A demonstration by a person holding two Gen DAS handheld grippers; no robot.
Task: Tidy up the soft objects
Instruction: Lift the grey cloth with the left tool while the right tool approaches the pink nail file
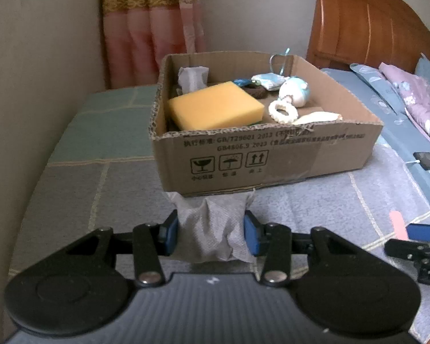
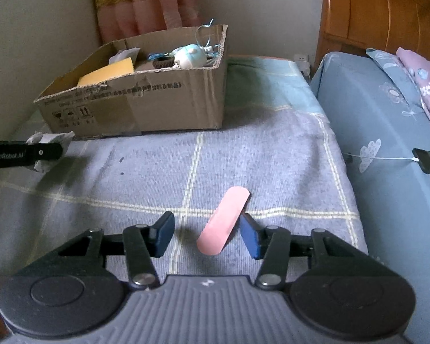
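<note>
Grey cloth [image 1: 212, 229]: crumpled, pinched between blue pads just in front of box [image 1: 272, 154]. Pink strip [image 2: 223, 220]: flat on checked cover, diagonal, right pad touching its edge, left pad apart. Box: open cardboard, already holds yellow sponge [image 1: 215, 106], white ring [image 1: 282, 111], blue/white plush [image 1: 295, 90], another grey cloth at back.

A cardboard box [image 1: 261, 154] was set on a bedspread [image 2: 272, 154], a sponge [image 1: 215, 106] inside at its left and a plush toy [image 1: 295, 89] at its right. A cloth [image 1: 212, 229] was held just before it; a flat strip [image 2: 223, 220] lay farther right.
</note>
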